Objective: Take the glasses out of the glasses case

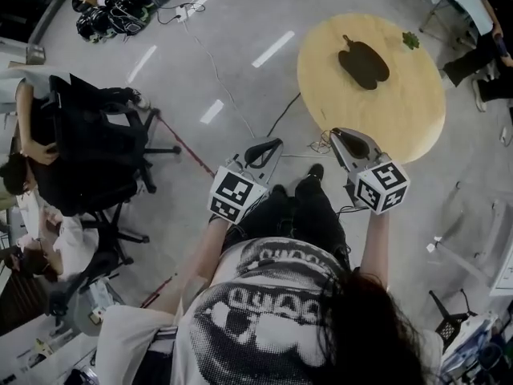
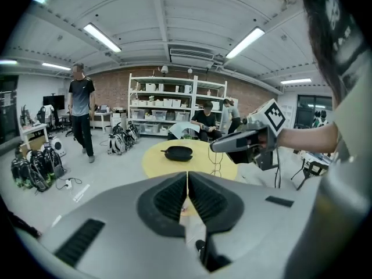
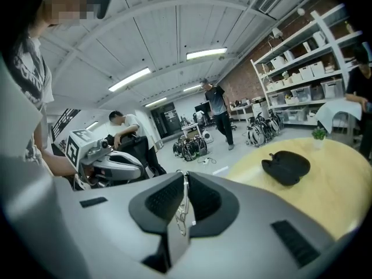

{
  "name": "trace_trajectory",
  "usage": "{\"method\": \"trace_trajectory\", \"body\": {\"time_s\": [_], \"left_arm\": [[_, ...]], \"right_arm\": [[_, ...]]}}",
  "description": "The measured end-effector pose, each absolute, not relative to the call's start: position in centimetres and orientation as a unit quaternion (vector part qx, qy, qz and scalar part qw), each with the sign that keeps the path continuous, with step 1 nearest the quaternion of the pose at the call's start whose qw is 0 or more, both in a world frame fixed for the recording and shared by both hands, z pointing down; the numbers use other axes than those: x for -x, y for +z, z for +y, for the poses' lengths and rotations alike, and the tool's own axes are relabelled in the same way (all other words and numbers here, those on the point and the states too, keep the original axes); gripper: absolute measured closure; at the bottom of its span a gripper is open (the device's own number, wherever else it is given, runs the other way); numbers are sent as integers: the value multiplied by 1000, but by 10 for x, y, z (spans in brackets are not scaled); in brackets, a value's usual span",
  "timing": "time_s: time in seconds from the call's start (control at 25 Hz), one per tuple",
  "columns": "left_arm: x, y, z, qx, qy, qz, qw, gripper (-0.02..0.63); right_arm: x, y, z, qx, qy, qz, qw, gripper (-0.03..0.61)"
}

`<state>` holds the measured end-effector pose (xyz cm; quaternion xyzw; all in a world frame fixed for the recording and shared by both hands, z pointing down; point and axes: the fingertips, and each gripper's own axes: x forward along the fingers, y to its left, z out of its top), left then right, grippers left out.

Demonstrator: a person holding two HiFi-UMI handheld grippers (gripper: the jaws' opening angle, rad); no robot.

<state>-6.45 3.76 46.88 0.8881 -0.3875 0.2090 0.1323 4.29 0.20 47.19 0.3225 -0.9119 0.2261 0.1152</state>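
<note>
1. Glasses case (image 1: 365,64): dark, oval, lying closed near the middle of the round yellow worktop (image 1: 401,127). It is well apart from both grippers. The glasses are not visible, so presumably they are inside.
2. Left gripper (image 1: 268,145): held out over the floor, short of the worktop edge. Its fingers (image 2: 168,199) are pressed together with nothing between them.
3. Right gripper (image 1: 346,135): at the near rim of the worktop, with its fingers (image 3: 203,202) also closed. A thin bright wiry line runs down the seam. I cannot tell whether it is part of the gripper or something caught there.
4. Handling, case (judged): the shell looks rigid and light. It will likely skate or spin on the smooth worktop if pushed from one side. A small stub sticks out at one end, possibly a pull tab or hinge end, but it is too small to tell.
5. Where to grip (judged): pin the lower half across its narrow width with one gripper. Work the other along the seam on the long side to lift the lid.
6. Handling, glasses (judged): light, fragile and easily scratched. Take them by the bridge or frame rim, not the lenses, with a gentle close.
7. Risk: the small green plant (image 1: 410,40) at the far edge could be knocked if the case slides.
</note>
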Motion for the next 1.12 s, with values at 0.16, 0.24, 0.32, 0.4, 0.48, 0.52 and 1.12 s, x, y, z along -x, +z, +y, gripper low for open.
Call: {"method": "trace_trajectory", "body": {"time_s": [0.16, 0.24, 0.32, 0.4, 0.48, 0.52, 1.12], "left_arm": [[83, 470, 72, -894, 206, -375, 133, 598], [93, 471, 87, -896, 203, -372, 136, 598], [101, 471, 100, -898, 201, -368, 136, 598], [105, 470, 111, -900, 198, -364, 134, 598], [108, 469, 120, -903, 194, -360, 131, 598], [110, 468, 125, -904, 192, -358, 130, 598], [108, 465, 146, -918, 173, -338, 113, 598]], "right_arm": [[-18, 474, 42, -330, 232, -907, 122, 557], [-7, 476, 60, -333, 236, -905, 124, 557], [1, 477, 75, -336, 237, -903, 125, 557], [6, 477, 86, -340, 235, -902, 127, 557], [9, 476, 97, -344, 231, -901, 129, 557], [11, 476, 101, -346, 230, -900, 129, 557], [16, 479, 134, -353, 218, -898, 143, 558]]}}
